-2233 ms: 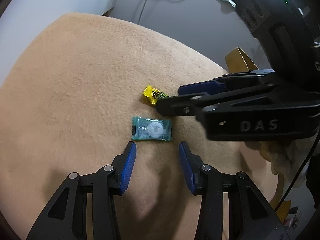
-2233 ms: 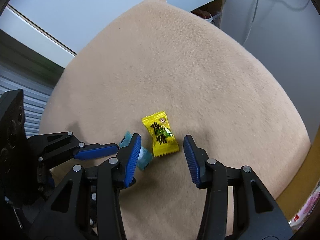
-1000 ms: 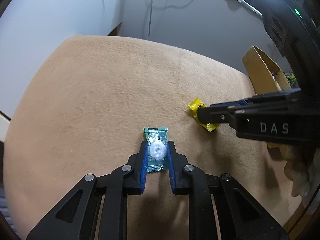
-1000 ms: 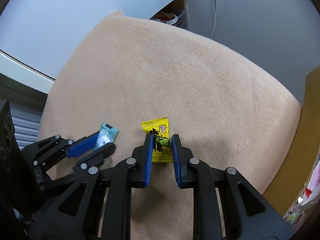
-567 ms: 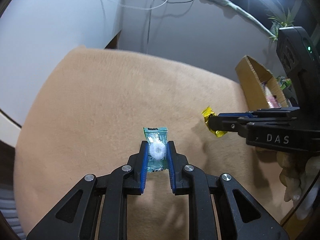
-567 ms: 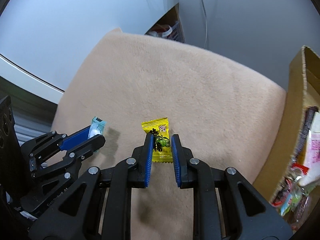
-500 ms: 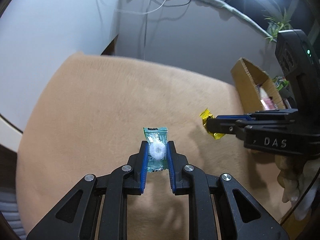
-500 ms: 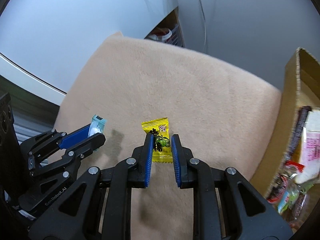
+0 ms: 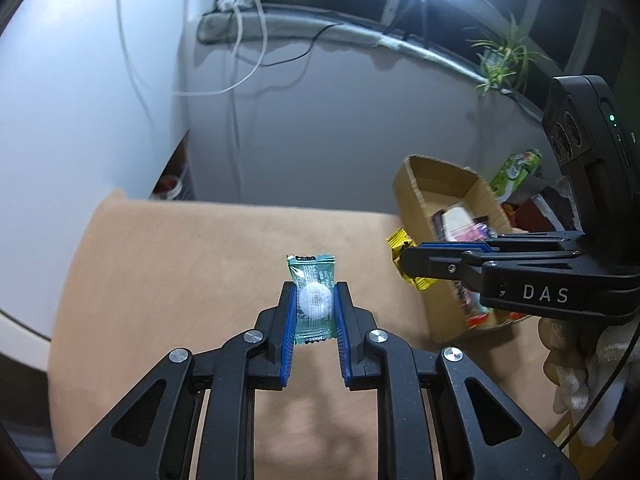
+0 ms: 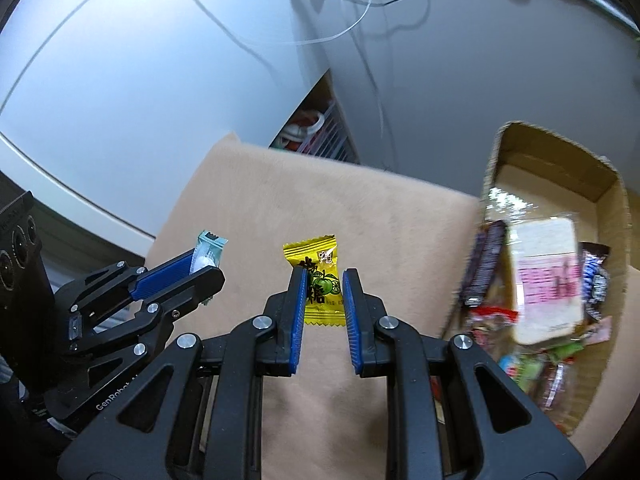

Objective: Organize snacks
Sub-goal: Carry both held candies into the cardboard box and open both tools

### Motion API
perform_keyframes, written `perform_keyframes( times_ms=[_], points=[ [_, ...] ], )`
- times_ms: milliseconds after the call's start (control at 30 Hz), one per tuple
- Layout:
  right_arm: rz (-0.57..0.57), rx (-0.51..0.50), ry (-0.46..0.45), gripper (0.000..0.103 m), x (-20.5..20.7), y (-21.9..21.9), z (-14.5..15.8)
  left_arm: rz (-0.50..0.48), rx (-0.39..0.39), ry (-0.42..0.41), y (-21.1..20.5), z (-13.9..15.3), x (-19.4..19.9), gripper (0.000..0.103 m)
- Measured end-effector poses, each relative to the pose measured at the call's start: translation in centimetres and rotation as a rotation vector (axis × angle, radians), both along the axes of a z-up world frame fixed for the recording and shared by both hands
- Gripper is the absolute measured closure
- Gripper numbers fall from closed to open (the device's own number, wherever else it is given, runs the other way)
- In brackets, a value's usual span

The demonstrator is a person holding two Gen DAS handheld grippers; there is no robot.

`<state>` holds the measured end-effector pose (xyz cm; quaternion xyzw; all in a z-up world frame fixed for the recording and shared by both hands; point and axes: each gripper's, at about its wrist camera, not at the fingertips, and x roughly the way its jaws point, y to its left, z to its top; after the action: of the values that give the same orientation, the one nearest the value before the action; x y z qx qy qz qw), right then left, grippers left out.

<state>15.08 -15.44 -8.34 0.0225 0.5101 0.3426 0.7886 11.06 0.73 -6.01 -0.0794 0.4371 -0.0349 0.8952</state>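
Two candies, two grippers: left gripper (image 9: 314,300) clamps teal candy (image 9: 313,294) mid-frame; right gripper (image 10: 323,292) clamps yellow candy (image 10: 318,280), cardboard box (image 10: 618,208) at right.

Cardboard box (image 10: 556,184) at right edge of cushion (image 10: 256,200), snack packets (image 10: 544,276) inside. Basket (image 10: 320,136) behind cushion's far edge.

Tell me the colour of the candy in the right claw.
Yellow wrapper with a green fruit picture and dark lettering; the right wrist view shows it best.
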Motion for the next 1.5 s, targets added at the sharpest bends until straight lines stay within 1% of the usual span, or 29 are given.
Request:
perform_keyframes(
  times_ms=[200,367,500,600,800,933,1133,1200,1267,1500],
  points=[
    [-0.064,0.006,-0.035,0.084,0.8,-3.6,1.8,-0.059,0.002,-0.022,-2.0,1.2,1.0,0.087],
    [-0.127,-0.016,-0.053,0.084,2.0,-6.7,2.5,-0.114,-0.006,-0.036,-4.4,1.9,2.4,0.087],
    [-0.188,-0.039,-0.047,0.084,3.2,-9.6,2.0,-0.166,-0.012,-0.043,-6.9,2.1,3.9,0.087],
    [-0.228,-0.056,-0.042,0.084,3.9,-11.6,1.5,-0.210,-0.031,-0.036,-9.1,2.1,5.1,0.086],
    [-0.287,-0.065,-0.020,0.084,5.1,-14.4,0.3,-0.266,-0.046,-0.024,-12.8,1.7,6.3,0.086],
    [-0.304,-0.049,-0.012,0.084,5.8,-15.5,0.0,-0.292,-0.050,-0.013,-14.3,1.5,6.9,0.086],
    [-0.312,-0.039,-0.024,0.083,5.7,-16.0,0.3,-0.303,-0.047,-0.001,-15.3,1.3,7.2,0.084],
    [-0.311,-0.038,-0.025,0.082,5.6,-16.0,0.3,-0.299,-0.045,0.000,-15.4,1.3,7.1,0.083],
    [-0.316,-0.038,-0.028,0.076,5.5,-16.0,0.4,-0.294,-0.045,0.005,-15.4,1.3,7.1,0.078],
    [-0.319,-0.026,-0.031,0.076,4.8,-16.1,0.9,-0.281,-0.043,-0.001,-14.9,1.7,6.9,0.078]
  ],
)
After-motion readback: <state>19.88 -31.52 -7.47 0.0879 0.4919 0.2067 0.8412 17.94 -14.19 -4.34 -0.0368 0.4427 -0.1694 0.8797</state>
